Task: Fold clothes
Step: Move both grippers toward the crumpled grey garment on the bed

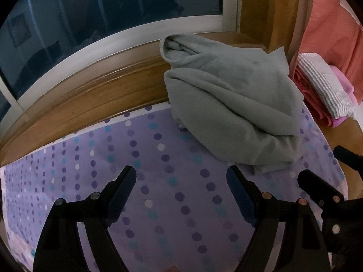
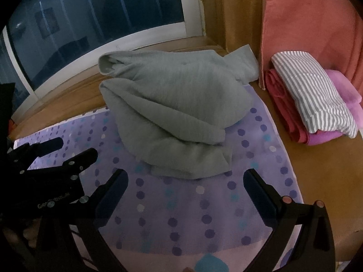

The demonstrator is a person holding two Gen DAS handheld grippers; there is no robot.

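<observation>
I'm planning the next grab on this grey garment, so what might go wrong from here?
1. The grey garment is bunched in layers; a pinch may catch several at once.
2. Its far part overhangs the dotted cloth onto the wooden ledge; pulling may drag it unevenly.
3. The folded stack sits close by and might get bumped.

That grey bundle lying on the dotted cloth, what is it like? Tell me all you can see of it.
The grey garment is soft, fleecy-looking cloth, loosely bundled in thick rounded folds rather than neatly flat. A rolled opening, perhaps a hood or cuff, sticks up at its far left end, and a flap trails toward the wooden ledge. It rests on the purple dotted cloth, its far part reaching the ledge. Neither the left gripper nor the right gripper touches it; both are open, just short of its near edge.
</observation>
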